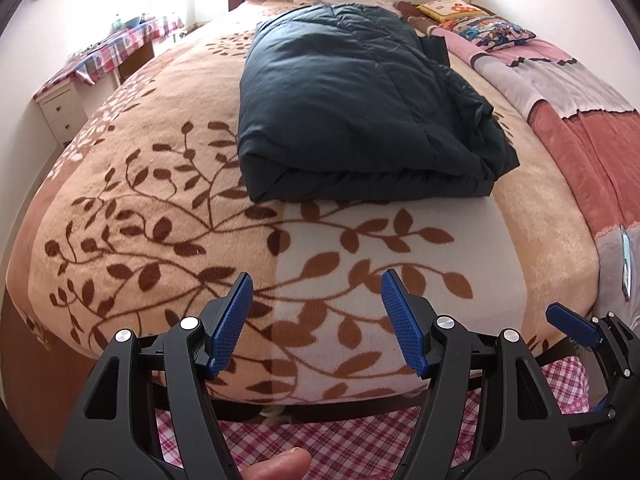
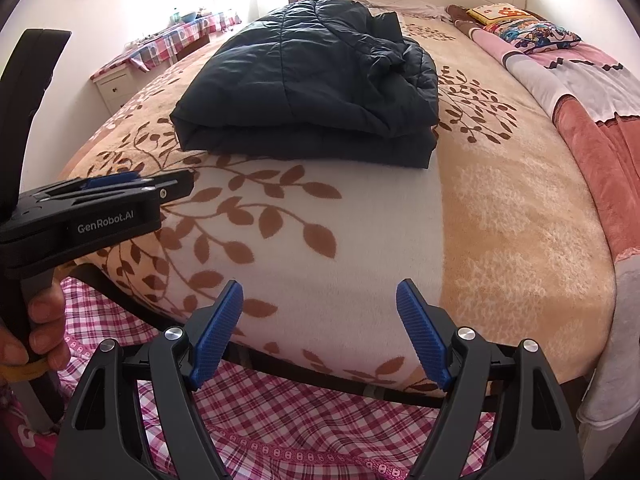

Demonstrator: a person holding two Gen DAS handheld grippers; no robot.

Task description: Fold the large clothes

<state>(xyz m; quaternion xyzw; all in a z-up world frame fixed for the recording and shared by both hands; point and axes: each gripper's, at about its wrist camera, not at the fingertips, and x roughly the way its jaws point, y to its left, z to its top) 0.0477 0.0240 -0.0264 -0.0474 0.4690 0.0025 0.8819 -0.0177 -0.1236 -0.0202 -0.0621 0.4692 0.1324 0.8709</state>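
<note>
The bed (image 1: 160, 200) fills both views, spread with a tan leaf-patterned blanket (image 2: 500, 220) that gives a broad flat surface for folding. In the upper centre of each frame lies the dark quilted jacket (image 1: 340, 96), already doubled into a thick rectangular bundle; its near edge is a smooth roll, while the right side shows loose, bunched layers, so it looks nearly or fully folded. At the bottom of the frames, beyond the bed's foot and well apart from the jacket, the left tool (image 1: 316, 320) and right tool (image 2: 320, 332) both stand spread wide, pinching nothing.
</note>
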